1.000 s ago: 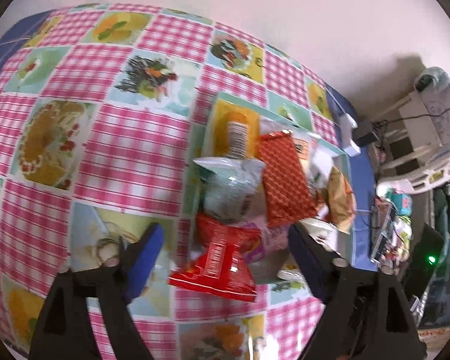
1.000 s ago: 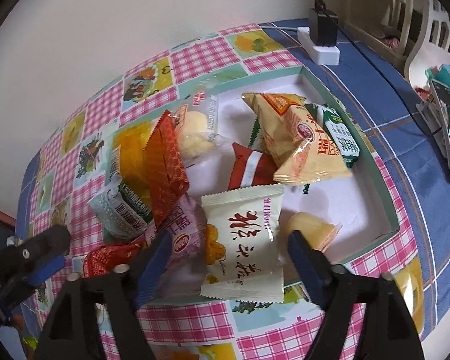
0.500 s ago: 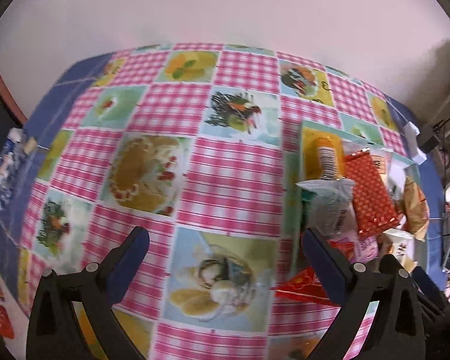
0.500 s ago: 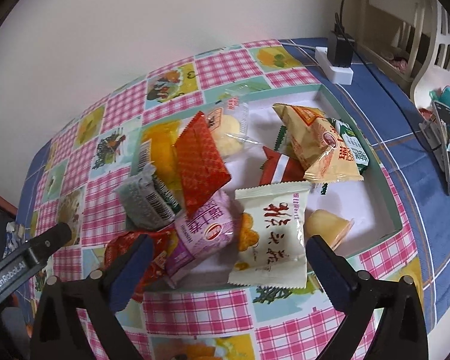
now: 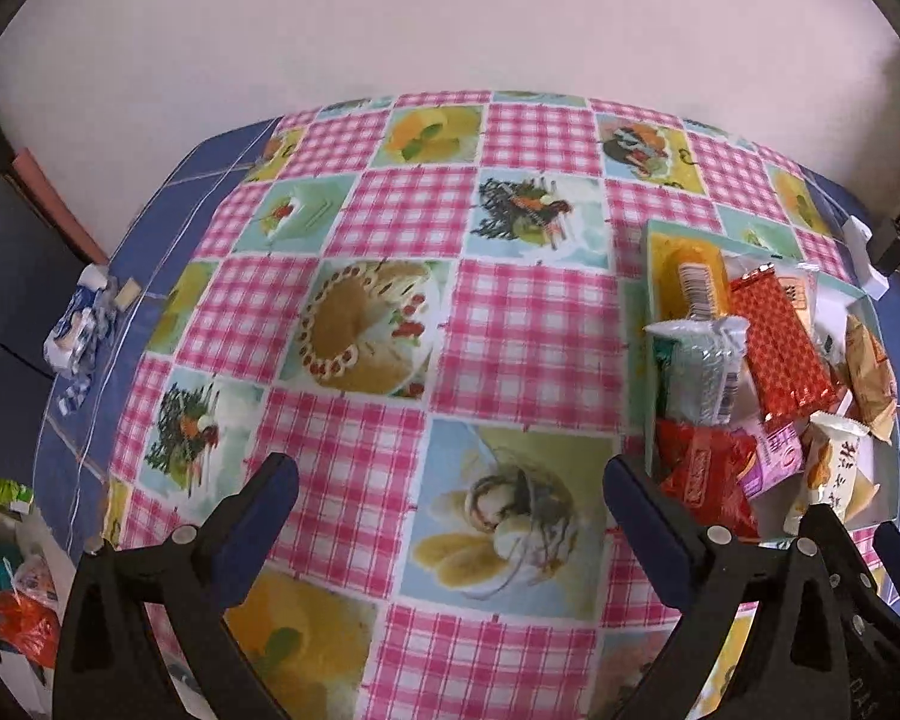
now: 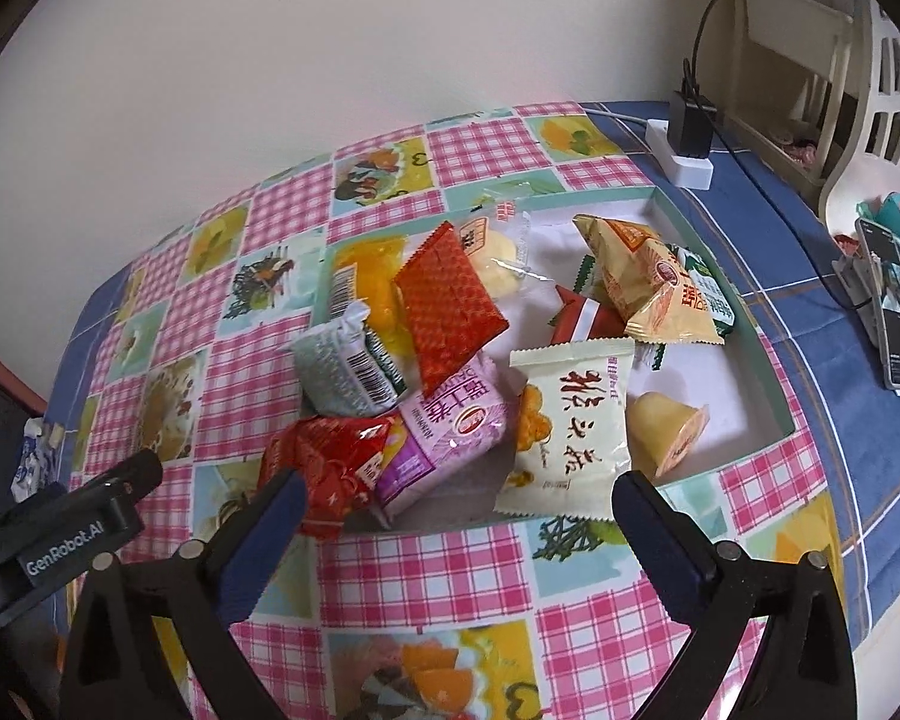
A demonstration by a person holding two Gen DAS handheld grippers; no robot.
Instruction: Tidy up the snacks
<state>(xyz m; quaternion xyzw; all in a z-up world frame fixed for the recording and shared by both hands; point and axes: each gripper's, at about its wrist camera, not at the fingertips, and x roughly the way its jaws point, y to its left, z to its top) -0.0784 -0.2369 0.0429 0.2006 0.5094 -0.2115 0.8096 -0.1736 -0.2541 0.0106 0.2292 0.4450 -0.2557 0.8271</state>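
My right gripper (image 6: 453,507) gapes empty; the cream packet (image 6: 567,429) stands lengthwise just ahead between its jaws. My left gripper (image 5: 450,489), also wide and empty, has the tray (image 5: 651,252) off to its right.

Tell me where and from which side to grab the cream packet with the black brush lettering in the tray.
Grip the cream packet across its puffy middle, jaws over its two long side edges, coming down from above on the near side of the tray. It lies flat on top, its lower crimped end over the near rim, unobstructed. The right gripper, open and empty, hangs just before it.
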